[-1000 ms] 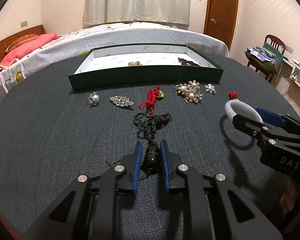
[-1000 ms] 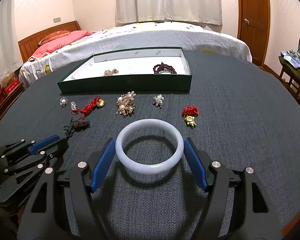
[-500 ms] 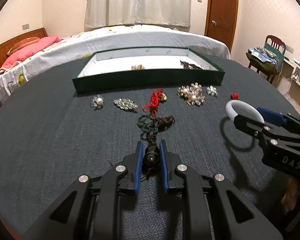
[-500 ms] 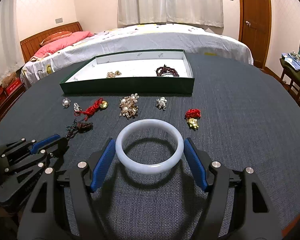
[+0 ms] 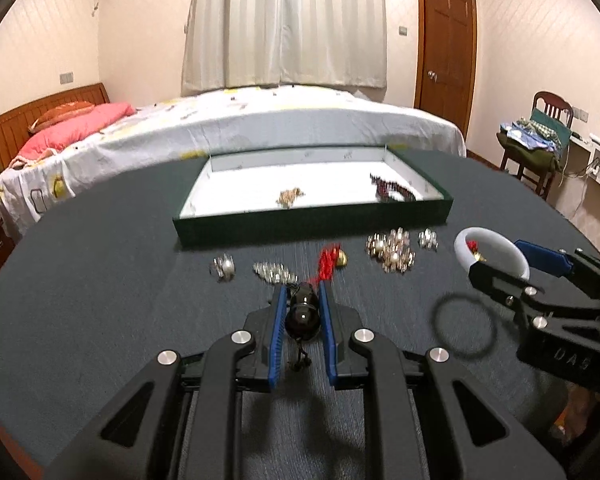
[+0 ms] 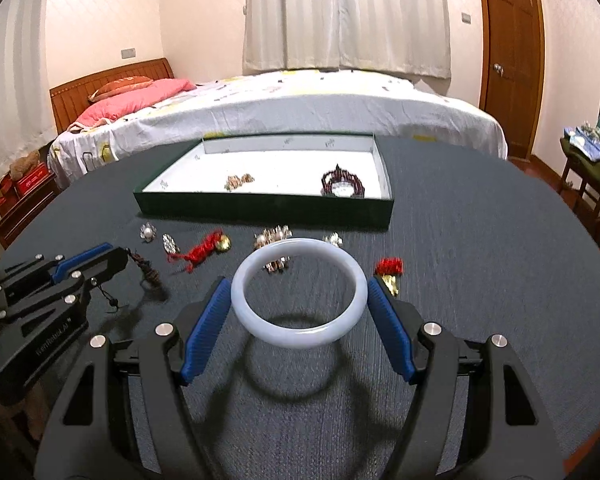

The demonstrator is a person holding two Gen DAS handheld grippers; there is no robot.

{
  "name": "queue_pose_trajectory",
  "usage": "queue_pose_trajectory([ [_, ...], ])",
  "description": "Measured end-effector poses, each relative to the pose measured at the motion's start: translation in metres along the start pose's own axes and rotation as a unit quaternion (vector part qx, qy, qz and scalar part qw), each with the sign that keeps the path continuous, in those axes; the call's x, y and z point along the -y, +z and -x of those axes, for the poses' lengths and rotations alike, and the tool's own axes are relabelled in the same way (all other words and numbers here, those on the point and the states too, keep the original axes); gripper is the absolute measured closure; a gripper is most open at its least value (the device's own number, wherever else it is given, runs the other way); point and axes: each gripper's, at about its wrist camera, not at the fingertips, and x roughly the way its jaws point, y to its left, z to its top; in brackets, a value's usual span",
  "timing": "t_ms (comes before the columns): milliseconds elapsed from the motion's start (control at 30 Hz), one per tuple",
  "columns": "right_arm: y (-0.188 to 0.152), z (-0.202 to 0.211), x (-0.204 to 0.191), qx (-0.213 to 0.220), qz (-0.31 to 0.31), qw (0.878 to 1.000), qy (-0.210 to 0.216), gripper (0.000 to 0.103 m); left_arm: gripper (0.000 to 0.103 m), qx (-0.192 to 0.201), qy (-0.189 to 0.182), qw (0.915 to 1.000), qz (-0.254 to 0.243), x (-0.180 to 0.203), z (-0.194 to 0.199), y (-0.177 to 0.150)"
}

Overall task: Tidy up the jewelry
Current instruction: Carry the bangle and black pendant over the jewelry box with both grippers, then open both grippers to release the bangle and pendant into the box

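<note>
My left gripper (image 5: 302,300) is shut on a dark bead pendant (image 5: 302,316) with a dark cord, held above the table; the cord (image 6: 150,274) hangs from it in the right wrist view. My right gripper (image 6: 298,290) is shut on a white bangle (image 6: 299,338) and holds it above the table, with its shadow below. The bangle also shows in the left wrist view (image 5: 462,248). A green tray (image 6: 260,212) with a white floor stands ahead and holds a gold piece (image 6: 239,180) and a dark red bead bracelet (image 6: 342,184).
On the dark round table (image 6: 480,260) before the tray lie a pearl brooch (image 6: 148,232), a crystal brooch (image 6: 171,243), a red knotted cord with a gold bell (image 6: 204,249), a pearl cluster (image 5: 392,250) and a red tassel charm (image 6: 389,270). A bed stands behind.
Both grippers have risen from the table and moved toward the tray. The left one has lifted the bead pendant with its cord; the right one has lifted the bangle.
</note>
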Motion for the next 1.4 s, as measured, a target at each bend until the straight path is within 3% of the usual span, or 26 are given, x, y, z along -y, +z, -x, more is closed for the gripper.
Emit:
queue_pose_trajectory([
  [400, 0.036, -0.005, -0.005, 0.027, 0.007, 1.0, 0.007, 0.034, 0.086, 0.039, 0.0, 0.9992, 0.009, -0.015, -0.005, 0.043],
  [833, 0.09, -0.073, -0.011, 0.039, 0.013, 0.999, 0.014, 0.034, 0.086, 0.068, 0.009, 0.9974, 0.021, -0.045, -0.063, 0.104],
  [1033, 0.106, -0.124, -0.011, 0.011, 0.011, 1.0, 0.018, 0.034, 0.086, 0.045, 0.008, 0.9985, 0.03, -0.055, -0.114, 0.115],
  [1167, 0.106, -0.155, -0.015, -0.02, 0.019, 1.0, 0.014, 0.034, 0.086, 0.0, 0.009, 0.9992, 0.04, -0.065, -0.151, 0.108],
  [1400, 0.104, -0.184, -0.019, -0.07, 0.023, 0.997, 0.021, 0.034, 0.085, -0.059, 0.003, 0.9959, 0.068, -0.079, -0.175, 0.1],
])
